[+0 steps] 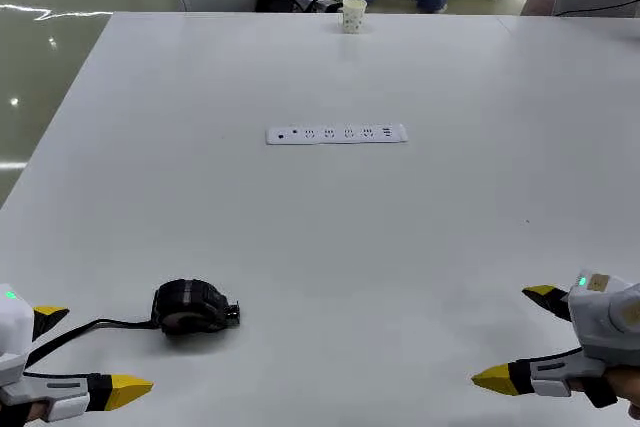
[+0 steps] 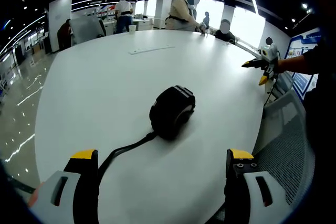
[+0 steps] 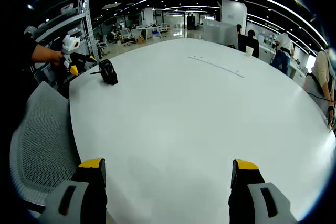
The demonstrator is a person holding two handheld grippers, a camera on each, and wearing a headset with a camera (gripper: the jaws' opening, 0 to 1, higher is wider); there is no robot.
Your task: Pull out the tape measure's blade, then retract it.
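Black and rounded, the tape measure [image 1: 193,307] lies on the white table [image 1: 400,247] near its front left edge, blade in. Its black strap [image 1: 100,327] trails toward the left gripper [image 1: 92,349] — jaws spread wide, gripping nothing, just short of the case. The right gripper [image 1: 515,335] sits well apart at the front right, jaws likewise parted and empty — farther back lie a power strip [image 1: 336,134] and a paper cup [image 1: 353,14].
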